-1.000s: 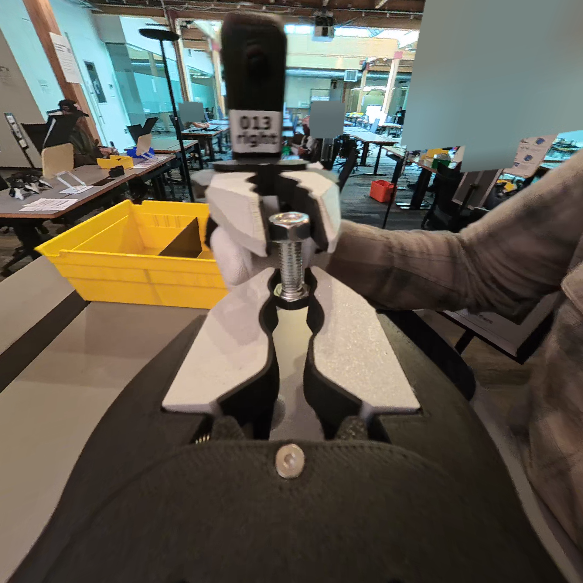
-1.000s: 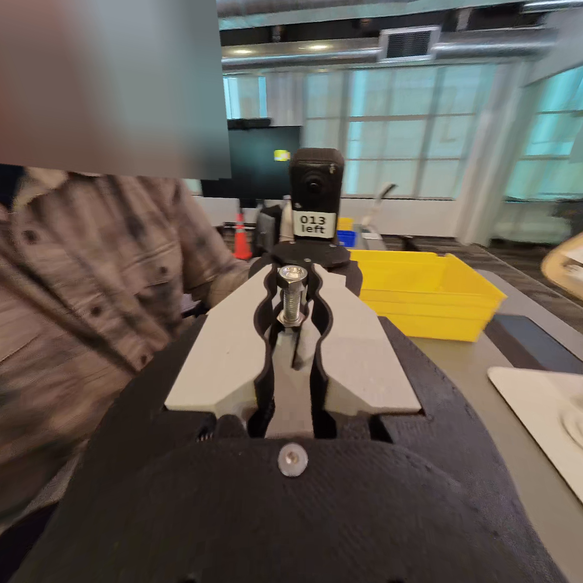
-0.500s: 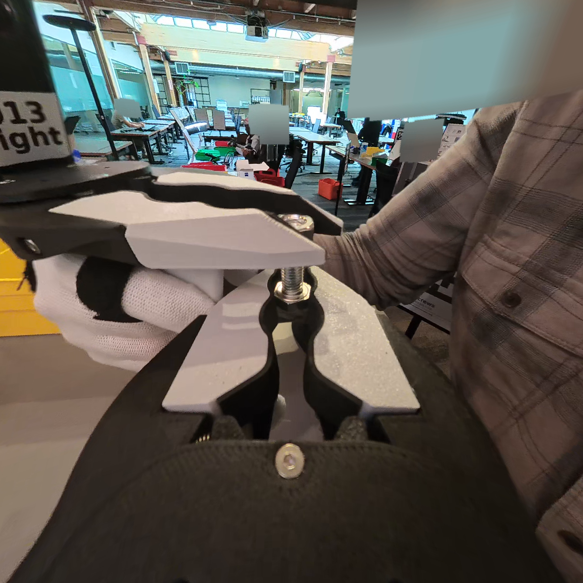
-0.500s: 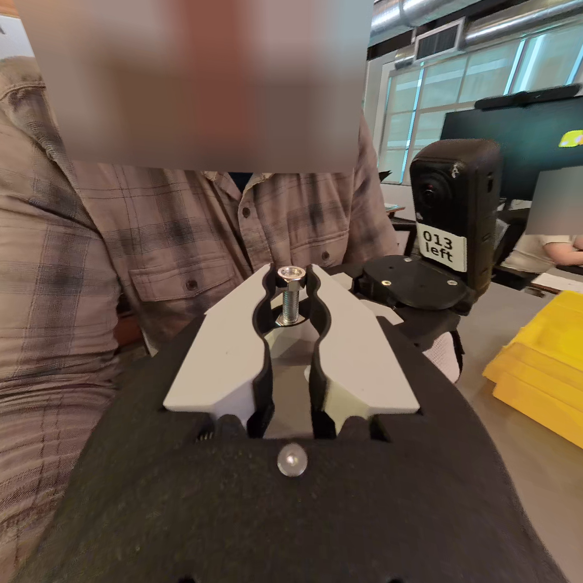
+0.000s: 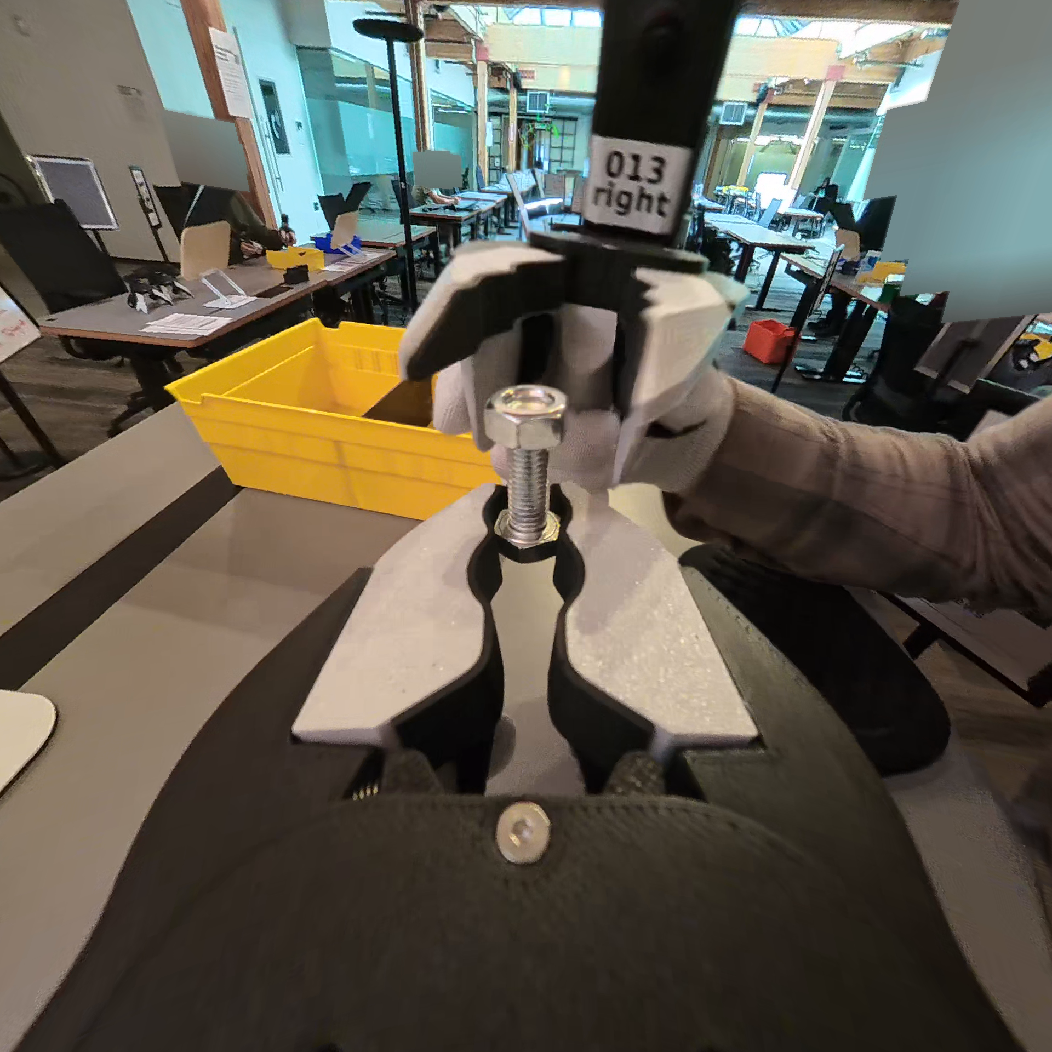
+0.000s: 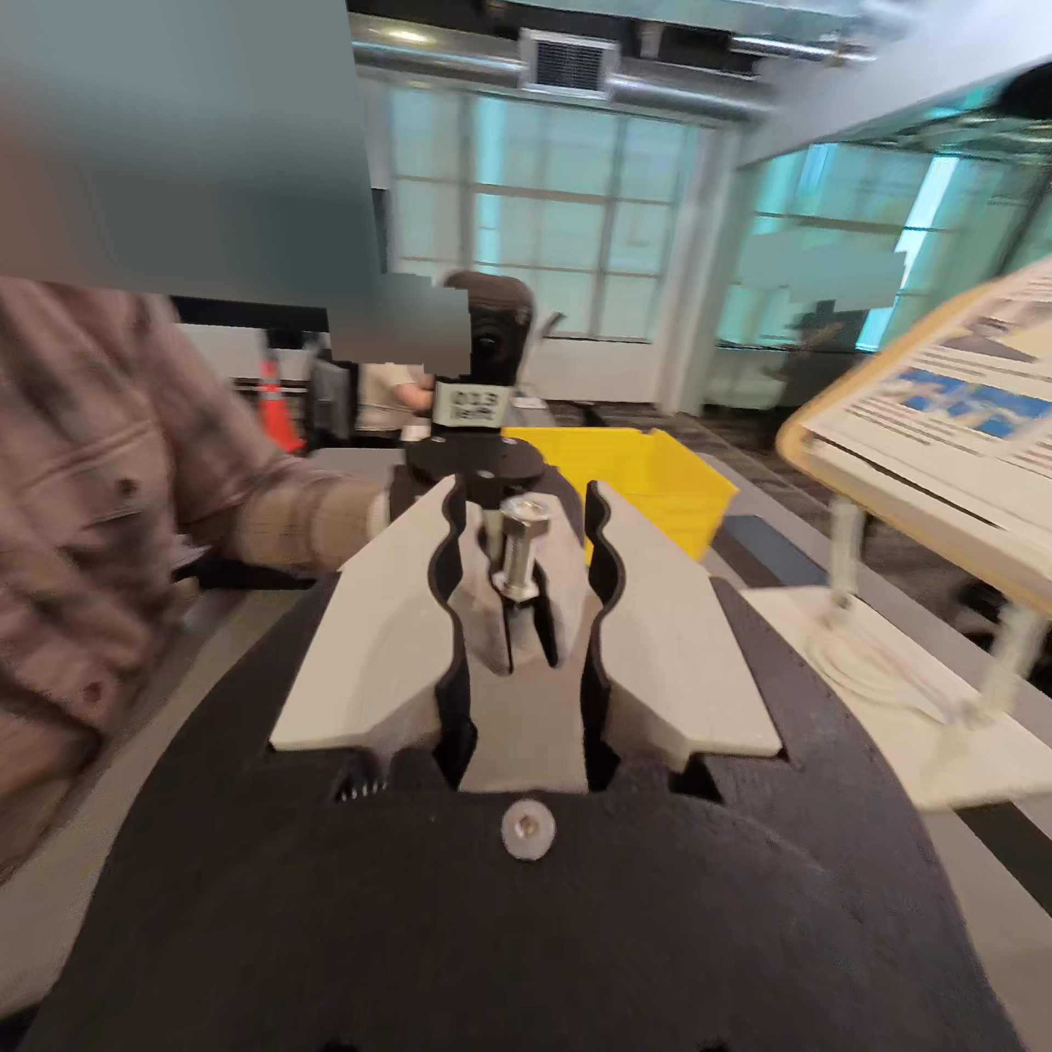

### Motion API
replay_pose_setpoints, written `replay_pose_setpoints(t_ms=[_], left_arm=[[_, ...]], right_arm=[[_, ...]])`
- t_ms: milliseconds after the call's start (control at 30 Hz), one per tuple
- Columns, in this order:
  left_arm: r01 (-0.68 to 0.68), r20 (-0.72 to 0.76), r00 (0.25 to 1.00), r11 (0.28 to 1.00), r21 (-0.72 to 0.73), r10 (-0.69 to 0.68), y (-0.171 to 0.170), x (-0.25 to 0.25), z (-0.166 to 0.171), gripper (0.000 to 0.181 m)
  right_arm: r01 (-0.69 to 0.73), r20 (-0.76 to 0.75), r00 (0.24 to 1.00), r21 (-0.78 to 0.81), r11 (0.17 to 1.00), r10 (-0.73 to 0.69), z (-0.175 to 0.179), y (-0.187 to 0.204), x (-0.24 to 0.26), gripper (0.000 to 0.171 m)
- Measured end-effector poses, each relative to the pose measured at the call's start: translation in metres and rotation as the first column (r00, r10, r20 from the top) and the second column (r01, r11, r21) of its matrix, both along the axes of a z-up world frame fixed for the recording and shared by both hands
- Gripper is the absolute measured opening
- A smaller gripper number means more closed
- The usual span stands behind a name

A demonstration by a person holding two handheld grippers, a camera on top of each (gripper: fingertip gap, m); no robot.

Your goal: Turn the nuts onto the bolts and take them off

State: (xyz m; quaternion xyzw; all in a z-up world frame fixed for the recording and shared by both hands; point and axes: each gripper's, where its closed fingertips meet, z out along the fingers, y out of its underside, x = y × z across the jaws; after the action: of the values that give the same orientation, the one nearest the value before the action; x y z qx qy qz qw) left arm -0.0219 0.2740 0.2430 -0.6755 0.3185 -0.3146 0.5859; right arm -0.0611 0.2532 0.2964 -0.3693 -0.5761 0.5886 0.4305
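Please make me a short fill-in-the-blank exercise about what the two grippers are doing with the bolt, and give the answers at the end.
1. The left gripper is shut on the ___ at the lower end of the bolt.
2. The right gripper is ___, its fingers clear of the bolt's hex head.
3. The bin on the table behind them is ___ in colour.
4. The hand holding the right gripper wears a ___ glove.

Missing words: nut; open; yellow; white.
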Motion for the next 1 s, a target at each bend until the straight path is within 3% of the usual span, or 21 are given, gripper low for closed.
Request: replay_pose_setpoints(t_ms=[100, 167, 267, 633, 767, 867, 1000], left_arm=[[-0.040, -0.007, 0.999, 0.999, 0.001, 0.040, 0.006, -0.004, -0.003, 0.015], [-0.057, -0.014, 0.998, 0.998, 0.008, 0.057, 0.008, -0.006, -0.005, 0.015], [-0.047, -0.009, 0.999, 0.999, 0.007, 0.047, 0.007, -0.005, -0.004, 0.015], [-0.002, 0.003, 1.000, 1.000, 0.003, 0.002, 0.001, -0.001, -0.004, 0.015], [0.083, 0.029, 0.996, 0.997, 0.005, -0.083, -0.010, 0.008, 0.002, 0.015], [0.175, 0.057, 0.983, 0.985, 0.014, -0.175, -0.025, 0.018, 0.008, 0.015], [0.278, 0.072, 0.958, 0.960, 0.025, -0.279, -0.044, 0.034, 0.014, 0.015]], right_arm=[[0.147, 0.021, 0.989, 0.025, 0.989, -0.148, -0.014, 0.005, -0.004, 0.035], [0.230, 0.040, 0.972, 0.033, 0.973, -0.231, -0.021, 0.008, -0.007, 0.016], [0.292, 0.005, 0.956, 0.001, 0.956, -0.292, -0.020, 0.009, -0.007, 0.015], [0.249, -0.011, 0.968, -0.033, 0.968, -0.249, -0.020, 0.005, -0.001, 0.014], [0.109, -0.041, 0.993, -0.031, 0.994, -0.110, -0.015, -0.006, 0.005, 0.014], [-0.104, -0.066, 0.993, -0.054, 0.993, 0.100, -0.009, -0.021, 0.016, 0.014], [-0.421, -0.091, 0.906, -0.088, 0.903, 0.414, -0.003, -0.039, 0.033, 0.014]])
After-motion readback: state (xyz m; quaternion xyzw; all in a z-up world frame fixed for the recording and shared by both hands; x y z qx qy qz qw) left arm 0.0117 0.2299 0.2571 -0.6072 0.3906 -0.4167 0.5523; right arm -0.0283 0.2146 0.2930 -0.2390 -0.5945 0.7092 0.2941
